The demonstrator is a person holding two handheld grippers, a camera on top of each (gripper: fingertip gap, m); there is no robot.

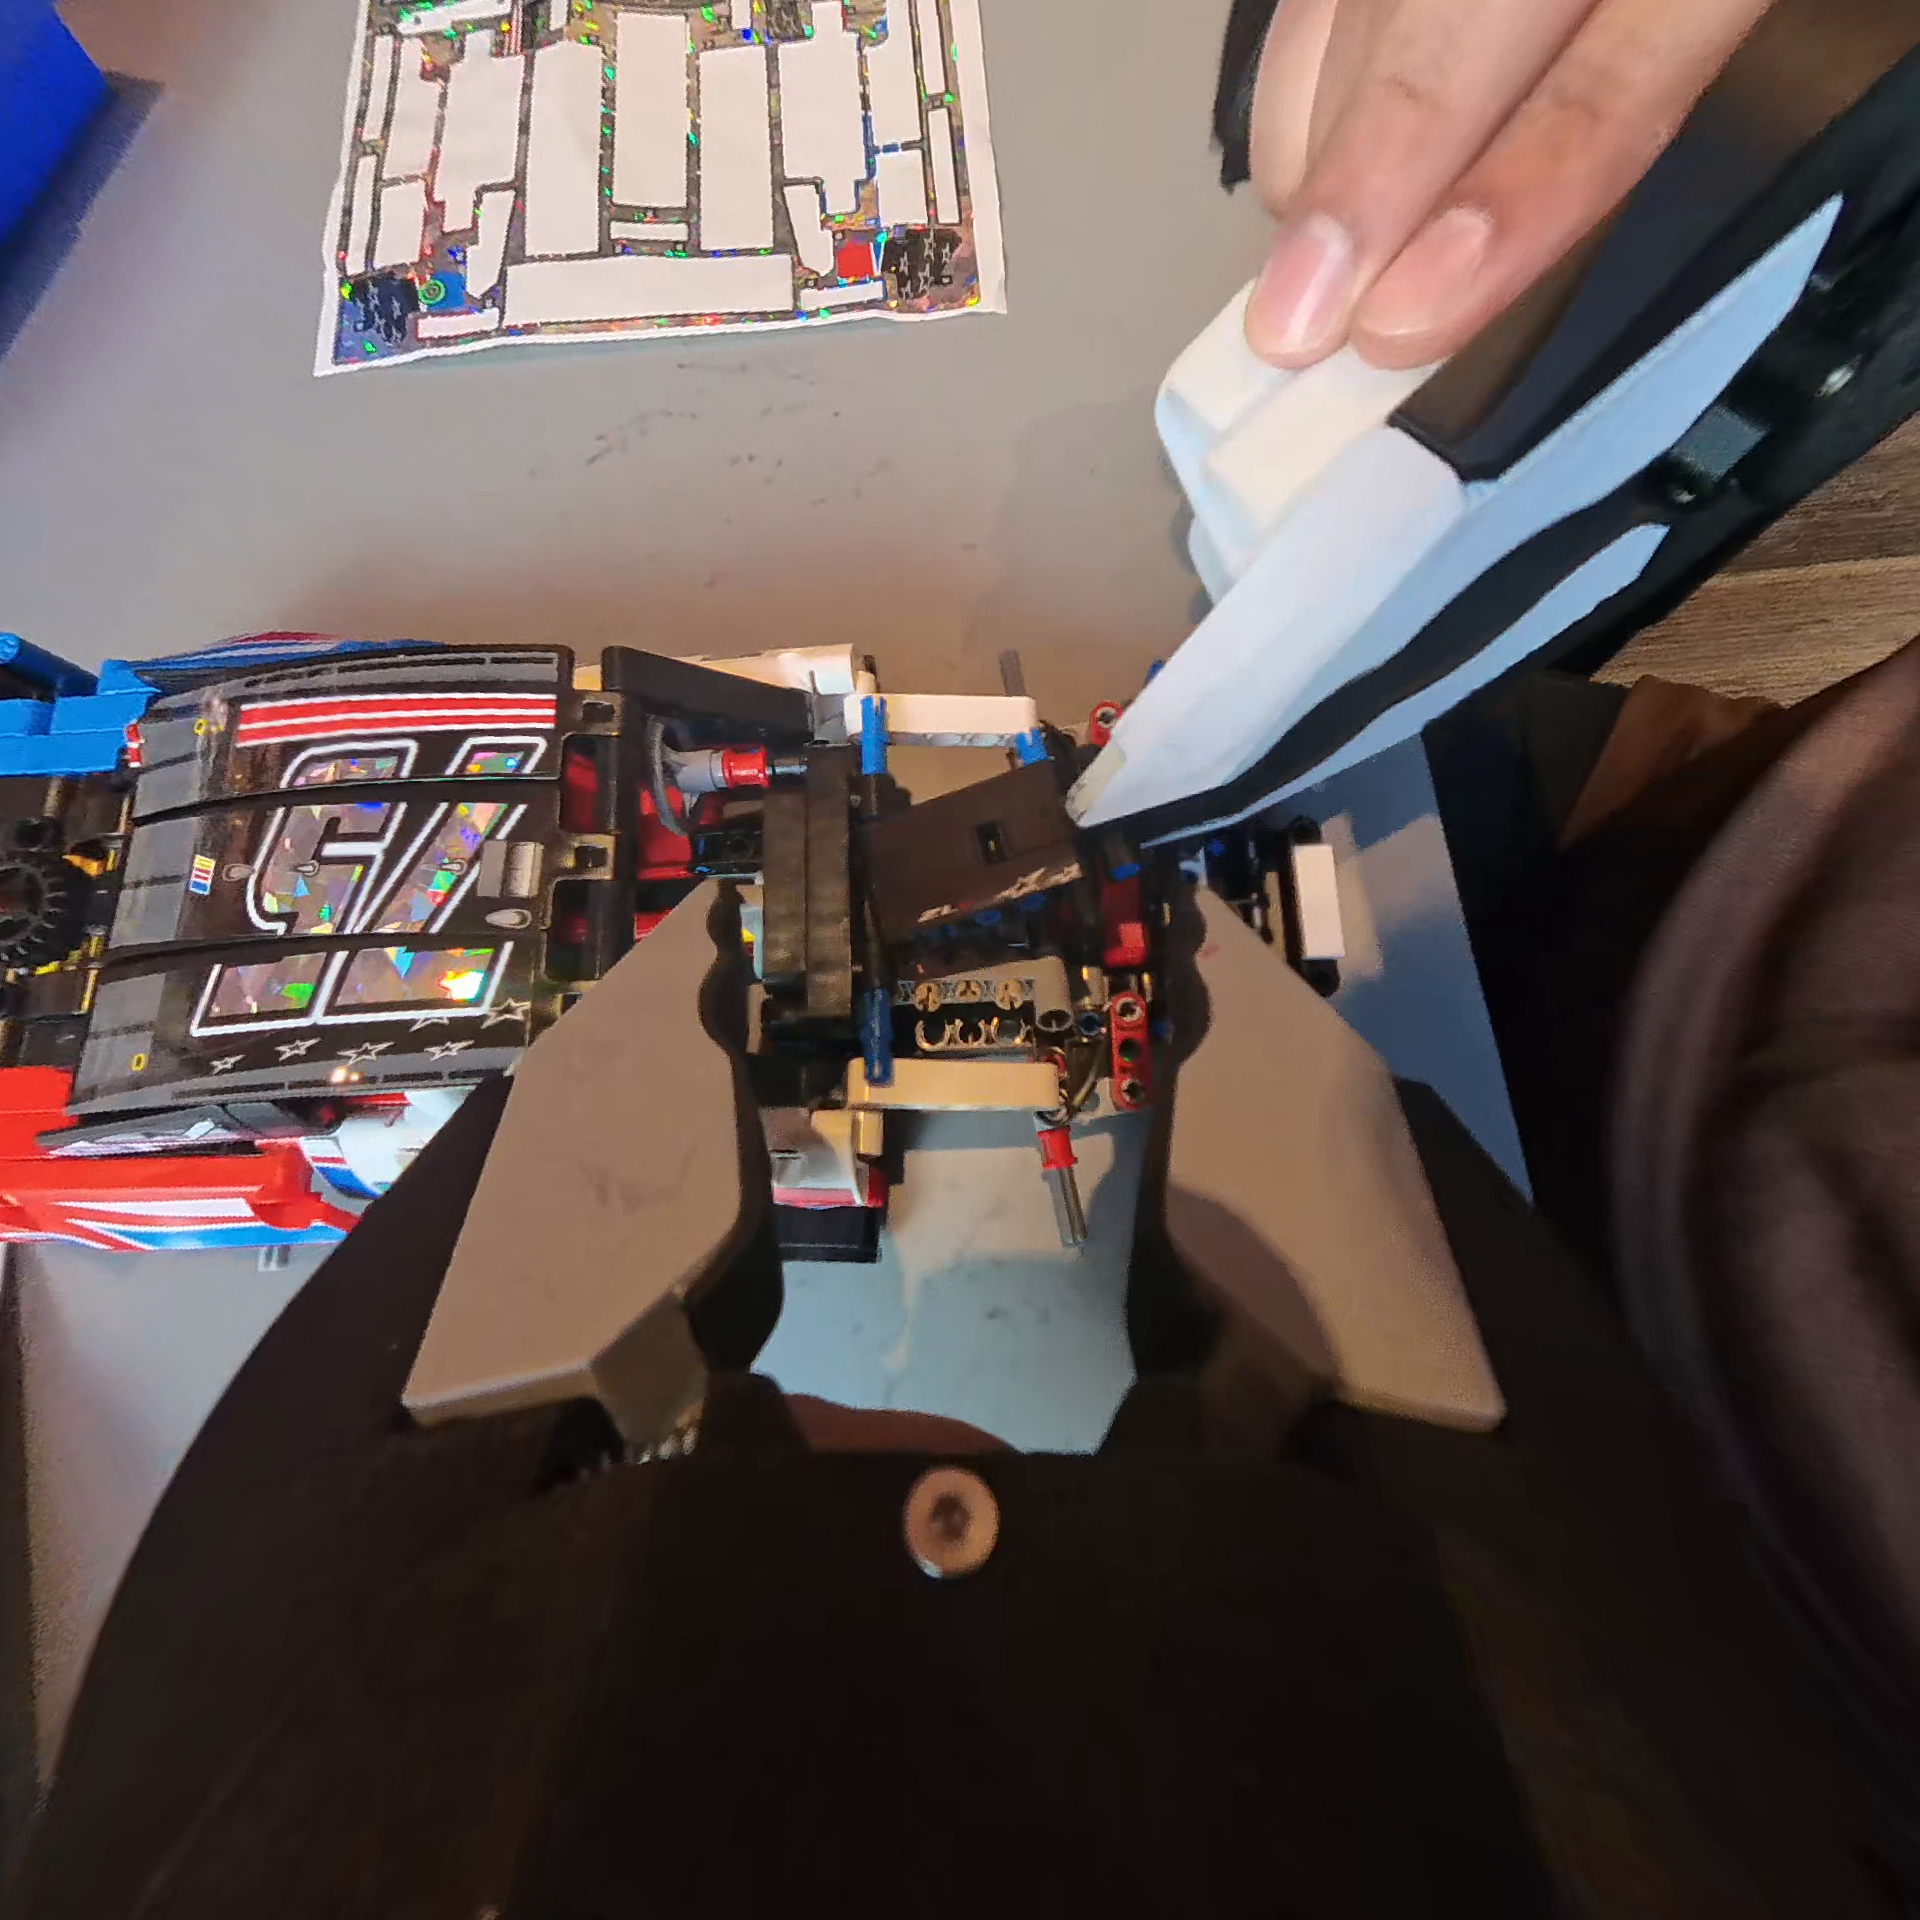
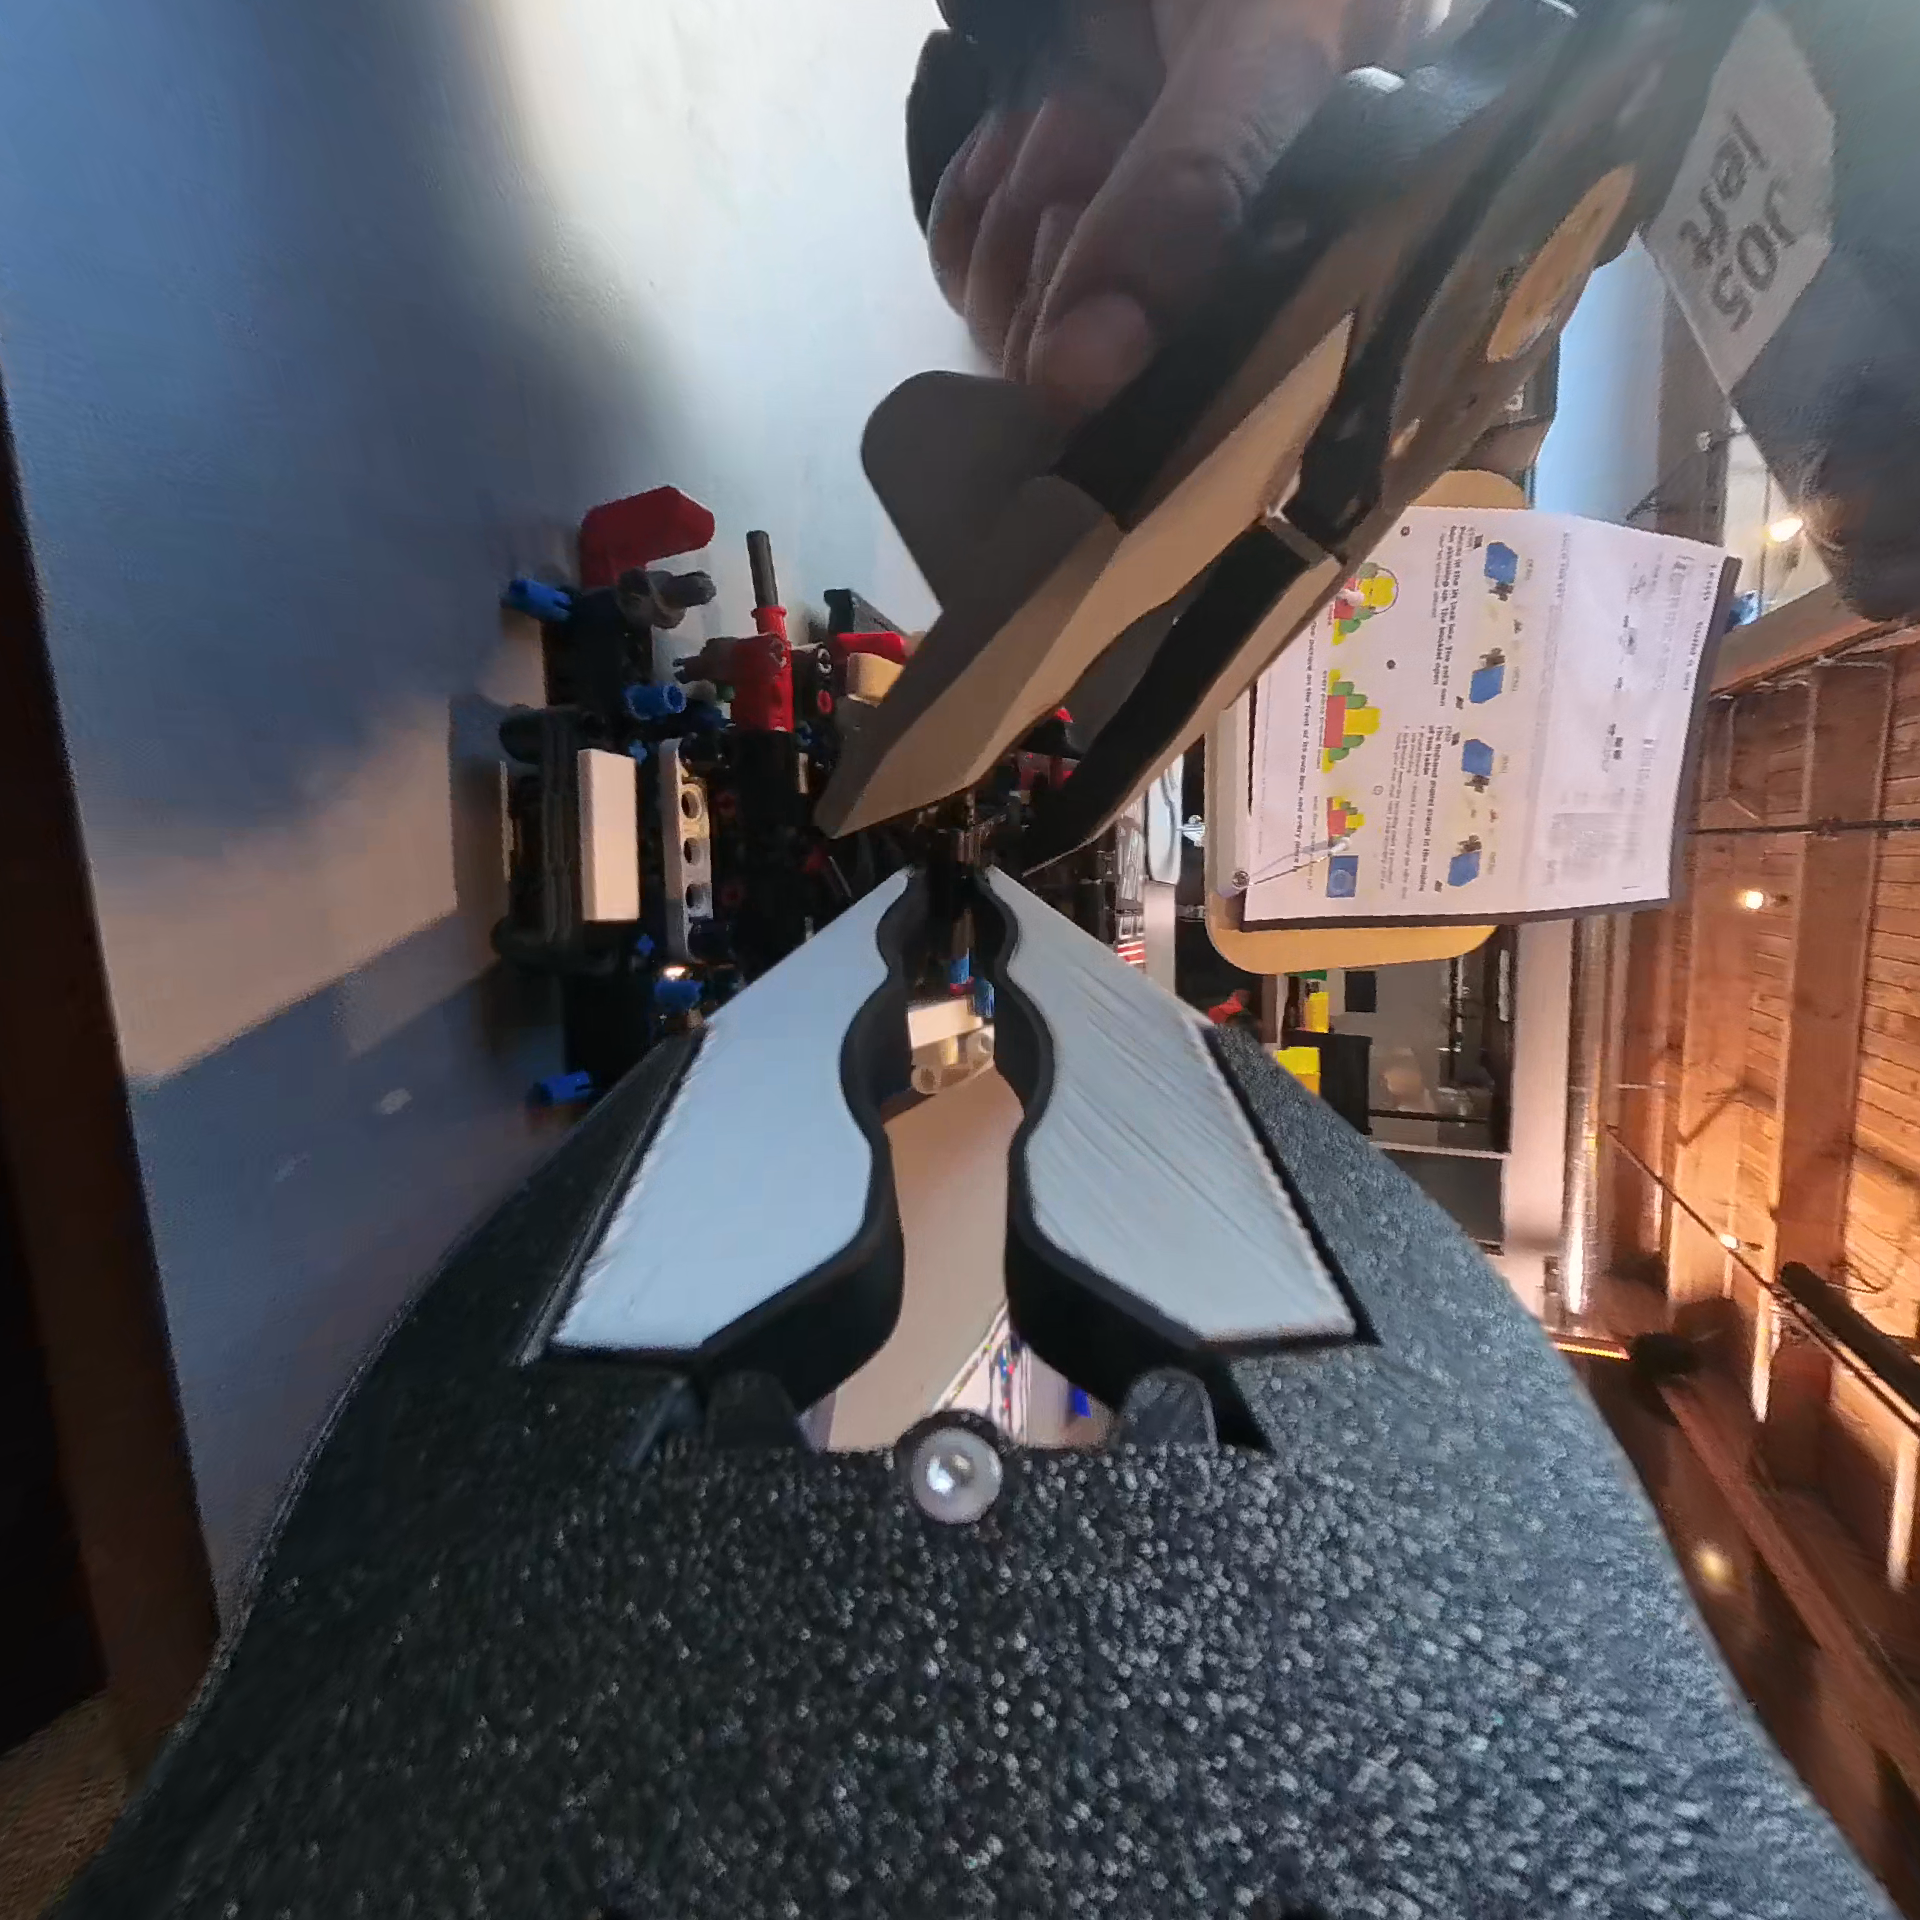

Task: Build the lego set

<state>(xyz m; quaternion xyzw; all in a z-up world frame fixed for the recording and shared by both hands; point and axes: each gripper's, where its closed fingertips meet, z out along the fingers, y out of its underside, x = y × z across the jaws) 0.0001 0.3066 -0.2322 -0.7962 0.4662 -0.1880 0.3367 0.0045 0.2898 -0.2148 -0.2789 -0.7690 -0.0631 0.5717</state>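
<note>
A partly built lego car (image 1: 436, 935) lies across the left and centre of the left wrist view on a grey table (image 1: 831, 499), its black roof panels carrying holographic stickers, with blue parts at its far left edge and red parts along its lower left. At the top of that view, left of centre, a sticker sheet (image 1: 665, 177) with most stickers peeled away lies flat on the table, well apart from the car. In the lower centre, the left gripper (image 1: 956, 935) reaches over the car's exposed front frame, its grey fingers (image 1: 623, 1122) spread wide on either side of the black, white and blue beams; the jaws stand open and whether they touch the frame cannot be told. From the upper right, the white-fingered right gripper (image 1: 1091, 805) slants down, its tips pinched together at a black panel (image 1: 977, 842) on the frame, with a hand (image 1: 1434, 177) resting on it.

In the right wrist view, the car frame (image 2: 665, 790) stands at centre left. The right gripper (image 2: 951, 883) fills the lower centre, its white fingers (image 2: 748, 1122) nearly closed on a small dark part at the tips. Above it, the left gripper (image 2: 935, 821) descends from the upper right, held by a hand (image 2: 1060, 229). At right hangs a printed instruction sheet (image 2: 1475, 717).
</note>
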